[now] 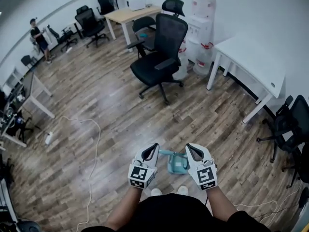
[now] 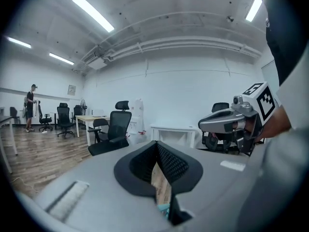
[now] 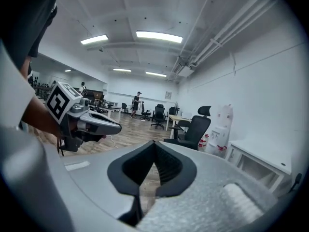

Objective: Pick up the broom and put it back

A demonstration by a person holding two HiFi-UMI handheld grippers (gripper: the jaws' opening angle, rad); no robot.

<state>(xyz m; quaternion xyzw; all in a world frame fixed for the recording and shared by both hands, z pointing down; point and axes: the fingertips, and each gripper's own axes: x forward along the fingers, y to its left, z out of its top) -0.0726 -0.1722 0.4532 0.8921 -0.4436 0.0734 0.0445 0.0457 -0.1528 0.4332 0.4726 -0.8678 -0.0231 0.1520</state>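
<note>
A teal plastic broom-and-dustpan piece [image 1: 176, 162] lies on the wooden floor just in front of the person's feet, seen in the head view between and below the two grippers. My left gripper [image 1: 154, 147] hangs above its left end, shut, with nothing between the pads. My right gripper [image 1: 189, 148] hangs above its right side, also shut and empty. In the left gripper view the jaws of my left gripper [image 2: 155, 144] meet at the tips, and a sliver of teal [image 2: 164, 210] shows through the gap below. The right gripper view shows my right gripper [image 3: 154, 144] with its jaws together, pointing across the room.
A black office chair [image 1: 161, 57] stands ahead, with a white table [image 1: 251, 57] to the right and stacked water bottles [image 1: 200, 33] by the wall. A white cable [image 1: 94, 144] trails across the floor at left. Another black chair [image 1: 289, 124] is at right, and a person [image 1: 38, 37] stands far left.
</note>
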